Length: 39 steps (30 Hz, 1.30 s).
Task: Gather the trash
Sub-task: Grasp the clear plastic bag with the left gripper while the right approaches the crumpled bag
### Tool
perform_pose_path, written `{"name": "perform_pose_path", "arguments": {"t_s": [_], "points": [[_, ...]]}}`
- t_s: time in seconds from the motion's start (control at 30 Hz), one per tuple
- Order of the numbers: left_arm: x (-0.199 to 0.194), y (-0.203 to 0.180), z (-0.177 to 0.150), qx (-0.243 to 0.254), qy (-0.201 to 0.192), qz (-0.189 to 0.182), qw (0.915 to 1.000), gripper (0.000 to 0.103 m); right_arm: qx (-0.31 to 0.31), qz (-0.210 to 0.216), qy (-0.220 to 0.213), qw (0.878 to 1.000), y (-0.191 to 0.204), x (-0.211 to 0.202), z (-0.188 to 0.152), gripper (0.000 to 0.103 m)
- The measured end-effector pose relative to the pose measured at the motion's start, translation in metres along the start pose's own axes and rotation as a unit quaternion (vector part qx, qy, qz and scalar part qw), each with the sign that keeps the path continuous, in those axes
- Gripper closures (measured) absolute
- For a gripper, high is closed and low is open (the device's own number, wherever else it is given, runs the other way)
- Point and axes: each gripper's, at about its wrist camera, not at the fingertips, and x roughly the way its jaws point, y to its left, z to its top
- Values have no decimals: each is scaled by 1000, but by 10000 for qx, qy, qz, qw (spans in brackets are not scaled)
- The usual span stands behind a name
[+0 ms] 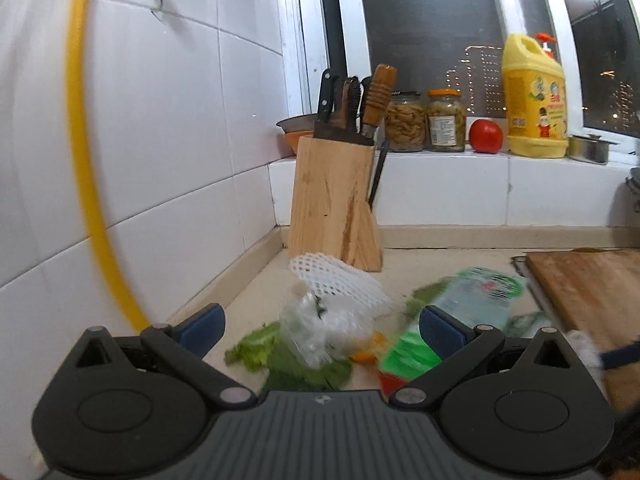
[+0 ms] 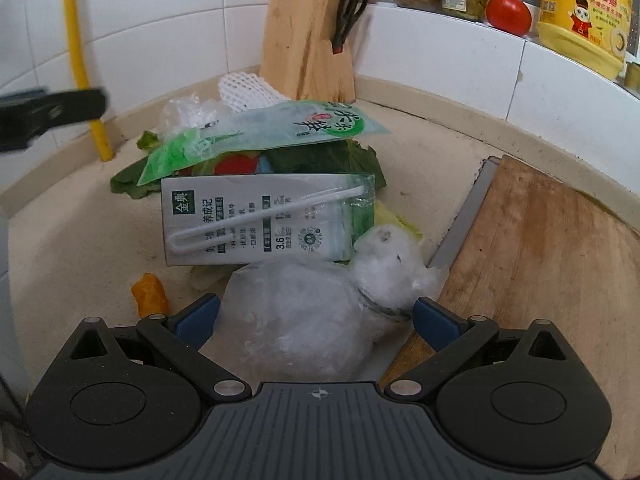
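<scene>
Both the left gripper (image 1: 322,330) and right gripper (image 2: 316,320) gaped wide, holding nothing, the right straddling a plastic bag (image 2: 304,312) beside the cutting board (image 2: 540,248) near the counter's (image 2: 80,248) back corner.

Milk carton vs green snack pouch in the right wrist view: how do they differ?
The grey-and-green rectangular milk carton is a rigid box; the green-and-clear plastic snack pouch is a flat, limp film. The carton carries a white wrapped straw; the pouch has none. The pouch lies behind and partly over the carton's top edge. Both rest on green leaf scraps.
</scene>
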Motion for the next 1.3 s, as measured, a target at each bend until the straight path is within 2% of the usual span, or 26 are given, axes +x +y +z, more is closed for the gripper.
{"name": "perform_pose_path", "arguments": {"t_s": [0.23, 0.37, 0.47, 0.53, 0.57, 0.6, 0.63, 0.8, 0.93, 1.07, 1.2, 1.3], "points": [[75, 20, 3, -3, 536, -180, 9984, 4, 24, -69, 35, 10000, 8, 4, 3, 0], [107, 21, 0, -133, 815, -406, 9958, 4, 99, -98, 85, 9999, 9, 9, 6, 0], [128, 18, -3, -157, 1015, -485, 9935, 13, 94, -108, 136, 9998, 10, 14, 8, 0], [138, 14, -5, -142, 1125, -542, 9921, 32, 156, -69, 186, 9997, 9, 17, 8, 0], [140, 13, -5, -150, 1161, -618, 9912, 38, 175, -63, 209, 9996, 10, 19, 8, 0], [143, 11, -4, -159, 1202, -704, 9901, 47, 177, -63, 257, 9995, 9, 21, 8, 0], [144, 10, -5, -174, 1250, -761, 9891, 53, 197, -79, 323, 9993, 9, 23, 8, 0], [134, 12, -6, -349, 1293, -934, 9866, 63, 211, -103, 433, 9988, 8, 27, 7, 0], [123, 19, -8, -439, 1348, -949, 9853, 66, -196, -290, 577, 9977, 19, 31, 6, 0], [107, 30, -12, -824, 1438, -1036, 9807, 67, -192, -266, 569, 9978, 17, 30, 7, 0], [89, 32, -18, -800, 1467, -948, 9814, 67, -177, -228, 557, 9980, 14, 27, 5, 0], [79, 37, -21, -979, 1546, -1037, 9776, 67, -34, -106, 500, 9987, 10, 22, 6, 4]]}}
